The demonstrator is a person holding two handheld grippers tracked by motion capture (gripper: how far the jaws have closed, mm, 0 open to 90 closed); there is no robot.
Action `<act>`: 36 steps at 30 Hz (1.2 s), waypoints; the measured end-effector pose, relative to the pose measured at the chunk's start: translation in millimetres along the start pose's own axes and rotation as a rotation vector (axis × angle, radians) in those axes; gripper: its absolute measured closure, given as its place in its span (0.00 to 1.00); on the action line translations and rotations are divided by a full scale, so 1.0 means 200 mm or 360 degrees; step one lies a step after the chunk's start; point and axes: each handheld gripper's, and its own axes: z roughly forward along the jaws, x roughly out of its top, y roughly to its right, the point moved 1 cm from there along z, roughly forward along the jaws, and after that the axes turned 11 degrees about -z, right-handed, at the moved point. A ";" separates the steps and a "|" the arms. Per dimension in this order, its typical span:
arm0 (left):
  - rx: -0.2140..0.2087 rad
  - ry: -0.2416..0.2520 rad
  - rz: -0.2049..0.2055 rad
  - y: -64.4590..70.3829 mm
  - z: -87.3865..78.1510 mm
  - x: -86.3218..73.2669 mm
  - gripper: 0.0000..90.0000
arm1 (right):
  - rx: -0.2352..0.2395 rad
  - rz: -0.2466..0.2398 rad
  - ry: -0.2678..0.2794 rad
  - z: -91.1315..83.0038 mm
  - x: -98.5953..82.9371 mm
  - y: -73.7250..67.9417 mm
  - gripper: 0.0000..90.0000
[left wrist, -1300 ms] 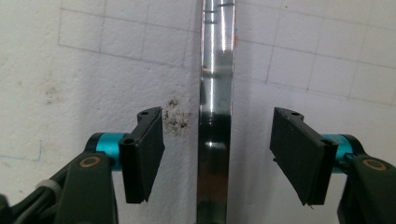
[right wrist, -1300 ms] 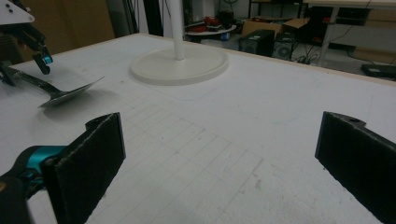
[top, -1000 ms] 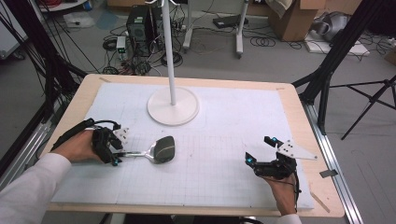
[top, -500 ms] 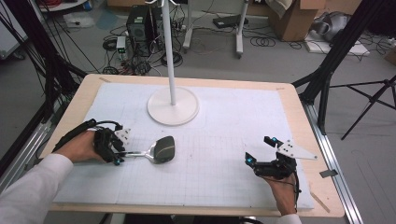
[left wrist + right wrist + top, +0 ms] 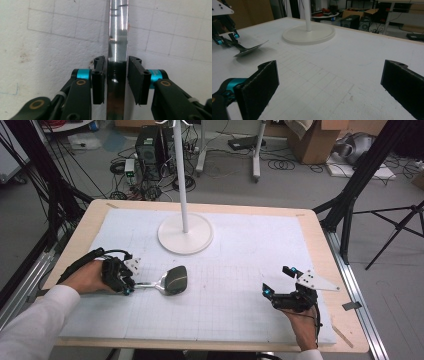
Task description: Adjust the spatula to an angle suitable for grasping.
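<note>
Left hand-held gripper clamps spatula — white stand (round-based) just beyond.

Count at the white gridded mat: one metal spatula, lying left of centre on it. One white round-based stand at its far edge. Two handheld grippers over it: left gripper, right gripper. Two hands.

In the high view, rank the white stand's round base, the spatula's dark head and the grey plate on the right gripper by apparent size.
1. round base, clearly largest.
2. grey plate.
3. dark head, close to the plate; that order is unsure.
</note>
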 end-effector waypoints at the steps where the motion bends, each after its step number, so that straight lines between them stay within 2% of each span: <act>1: -0.0005 0.0003 -0.0007 0.00 0.00 0.00 0.77 | 0.0003 0.0005 -0.0003 0.00 0.00 0.00 0.01; 3: -0.0004 0.0003 -0.0004 0.00 0.00 0.00 0.81 | 0.0004 0.0005 -0.0006 0.00 0.00 0.00 0.01; 9: 0.0001 0.0005 0.0040 0.00 0.00 0.00 0.82 | 0.0005 0.0005 -0.0005 0.00 0.00 0.00 0.01; 15: -0.0014 0.0040 0.0018 0.00 0.00 -0.01 0.83 | 0.0007 0.0005 -0.0007 0.00 0.00 0.00 0.01; 21: -0.0014 0.0037 0.0010 0.00 0.00 -0.01 0.83 | 0.0012 0.0012 -0.0012 0.00 0.00 0.00 0.01; 36: -0.0007 0.0069 0.0014 0.01 -0.04 -0.02 0.83 | 0.0011 0.0011 -0.0016 0.00 0.00 0.00 0.01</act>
